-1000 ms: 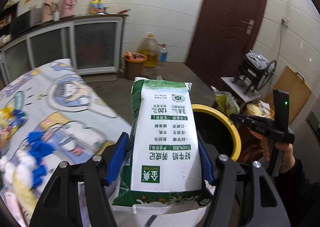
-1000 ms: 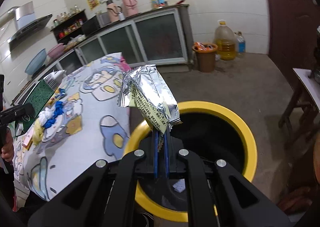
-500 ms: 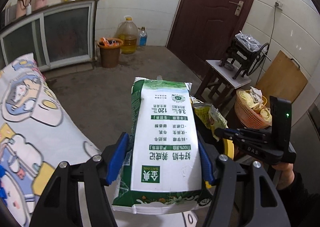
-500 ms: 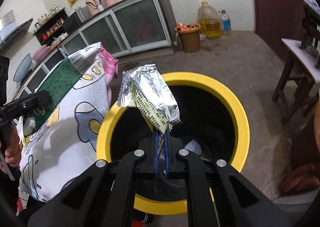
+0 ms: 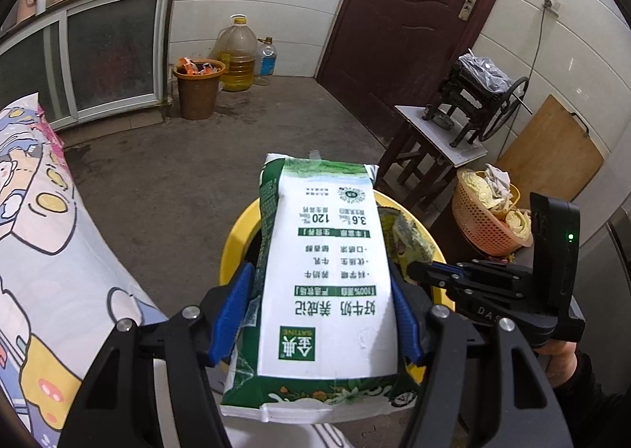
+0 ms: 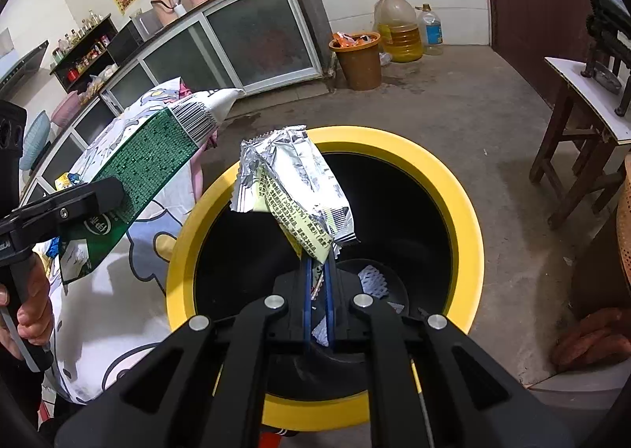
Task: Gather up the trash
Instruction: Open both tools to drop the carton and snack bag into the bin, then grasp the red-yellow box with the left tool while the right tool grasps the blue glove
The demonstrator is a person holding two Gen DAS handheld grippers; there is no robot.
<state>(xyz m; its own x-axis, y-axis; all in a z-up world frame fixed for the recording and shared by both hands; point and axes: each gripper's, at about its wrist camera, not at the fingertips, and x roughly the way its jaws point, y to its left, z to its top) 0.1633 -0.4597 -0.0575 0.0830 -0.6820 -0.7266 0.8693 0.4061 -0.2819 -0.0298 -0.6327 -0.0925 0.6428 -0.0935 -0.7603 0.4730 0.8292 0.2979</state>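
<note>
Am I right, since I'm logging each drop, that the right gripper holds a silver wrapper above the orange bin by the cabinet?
Not quite. The right gripper does hold the silver wrapper, but above the yellow-rimmed bin, not the orange bin, which stands far off by the cabinet. The right wrist view shows it.

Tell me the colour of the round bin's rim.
Yellow rim, black inside; clearest in the right wrist view.

Glossy printed milk carton point(image 5: 329, 282), crinkled silver foil wrapper point(image 6: 294, 185), smooth yellow-rimmed plastic bin point(image 6: 465, 219).
</note>
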